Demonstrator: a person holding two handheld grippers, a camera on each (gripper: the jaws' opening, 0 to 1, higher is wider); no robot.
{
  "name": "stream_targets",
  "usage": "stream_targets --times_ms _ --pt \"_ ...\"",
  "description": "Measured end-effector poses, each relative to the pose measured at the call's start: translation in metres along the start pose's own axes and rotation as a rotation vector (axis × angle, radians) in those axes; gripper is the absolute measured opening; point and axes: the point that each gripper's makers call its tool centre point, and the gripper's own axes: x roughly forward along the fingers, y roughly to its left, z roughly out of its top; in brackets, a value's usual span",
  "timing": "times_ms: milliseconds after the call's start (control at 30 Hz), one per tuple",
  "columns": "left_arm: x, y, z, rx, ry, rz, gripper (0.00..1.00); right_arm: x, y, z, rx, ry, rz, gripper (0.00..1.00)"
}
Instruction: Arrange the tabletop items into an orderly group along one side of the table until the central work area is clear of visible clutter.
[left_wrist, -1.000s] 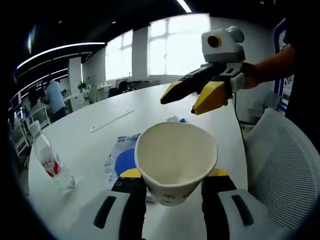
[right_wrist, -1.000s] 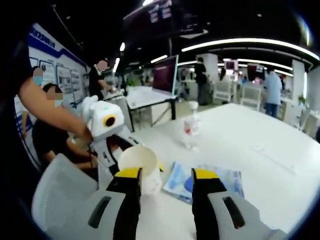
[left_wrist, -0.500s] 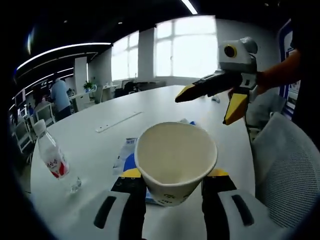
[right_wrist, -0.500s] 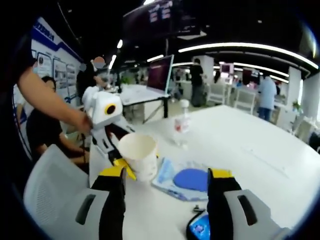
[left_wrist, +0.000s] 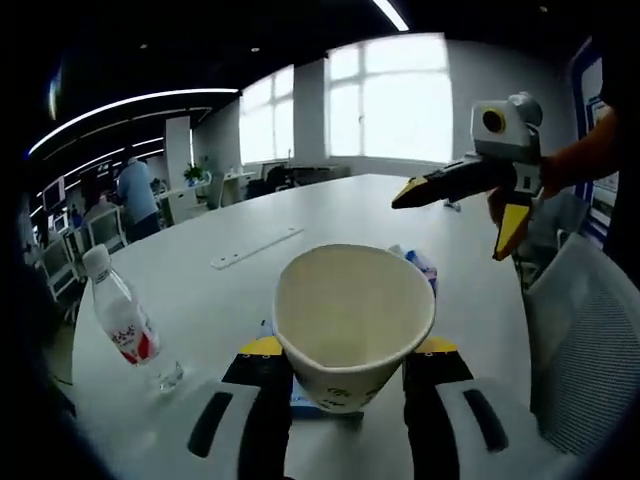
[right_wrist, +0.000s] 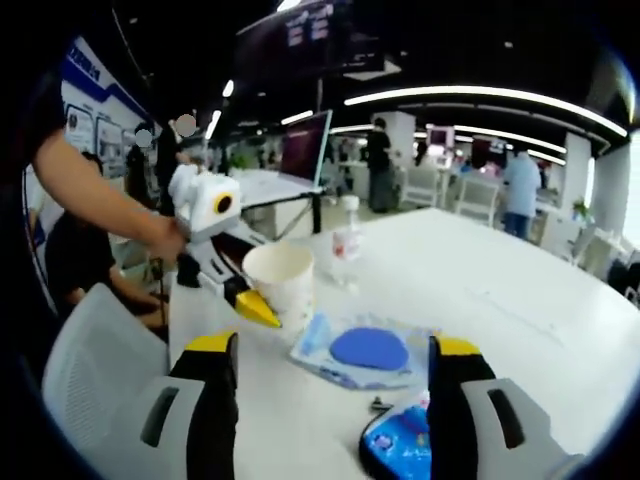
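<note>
Bright open office, white round table, two hand-held grippers over it.

Low in the left gripper view, the left gripper clamps a paper cup upright between its yellow-tipped jaws; the same cup sits left of centre in the right gripper view, with the left gripper around it. A water bottle stands at lower left of the left gripper view, a flat white strip lies further back. The right gripper holds nothing, jaws spread wide; it appears at upper right of the left gripper view. Between its jaws lie a plastic bag with a blue pad and, at the bottom edge, a blue packet.
</note>
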Motion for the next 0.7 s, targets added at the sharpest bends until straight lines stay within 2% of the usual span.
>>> stream_targets --times_ms 200,700 --pt "0.004 0.008 0.003 0.005 0.001 0.026 0.42 -0.006 -0.003 -0.008 0.008 0.015 -0.013 0.84" --pt "0.018 0.014 0.007 0.024 0.004 0.034 0.43 -0.021 -0.008 -0.021 0.034 0.022 -0.036 0.94"
